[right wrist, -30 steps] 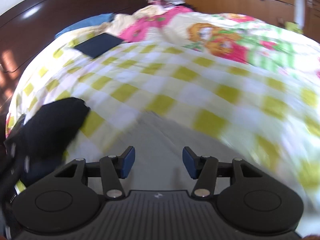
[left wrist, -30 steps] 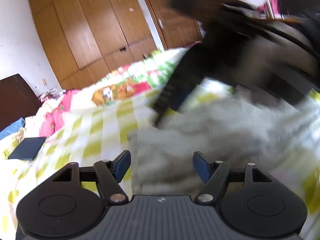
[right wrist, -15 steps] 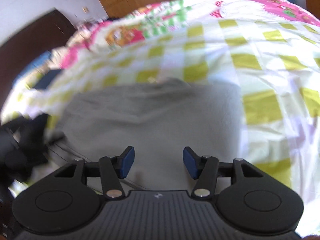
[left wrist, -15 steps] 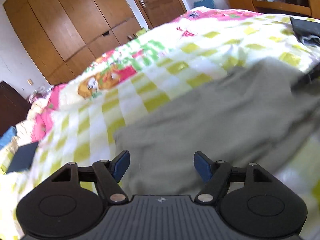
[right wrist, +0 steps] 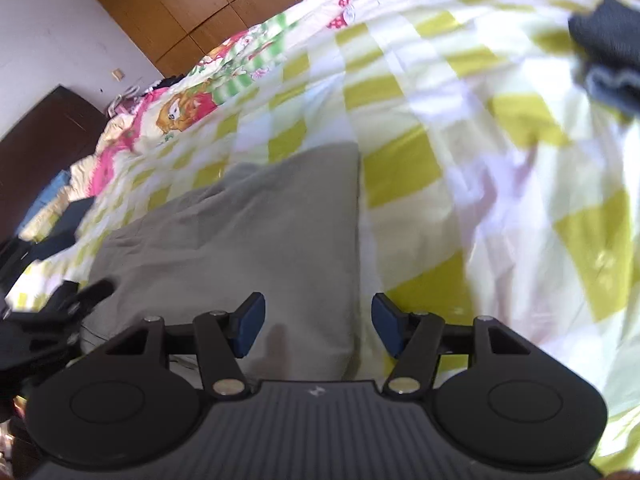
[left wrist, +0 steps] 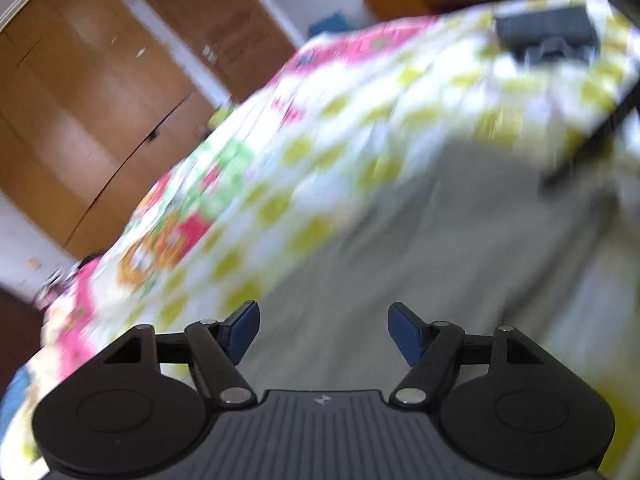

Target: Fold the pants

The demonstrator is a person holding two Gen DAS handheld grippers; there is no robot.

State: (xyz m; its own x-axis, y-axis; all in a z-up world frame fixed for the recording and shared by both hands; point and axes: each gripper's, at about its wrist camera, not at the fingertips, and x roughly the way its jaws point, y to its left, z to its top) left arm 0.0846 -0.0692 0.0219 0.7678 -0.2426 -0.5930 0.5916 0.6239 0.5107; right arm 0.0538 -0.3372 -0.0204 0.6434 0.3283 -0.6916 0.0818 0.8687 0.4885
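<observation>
- Grey pants (right wrist: 240, 248) are seen on the bed (right wrist: 500, 184), their near end hidden.
- Left gripper (left wrist: 322, 330) is held wide, empty, amid blur.
- Right gripper (right wrist: 318, 330) has just been opened, straddling the pants' right edge, nothing gripped.

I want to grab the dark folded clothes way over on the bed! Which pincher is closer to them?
Probably the right gripper; the dark folded clothes look bigger from it. The left gripper sees them farther off. Both hover over the grey pants.

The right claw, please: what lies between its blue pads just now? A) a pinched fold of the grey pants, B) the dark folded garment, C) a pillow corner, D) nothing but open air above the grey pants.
D: the right claw stands open, its pads apart above the flat grey pants, gripping nothing.
</observation>
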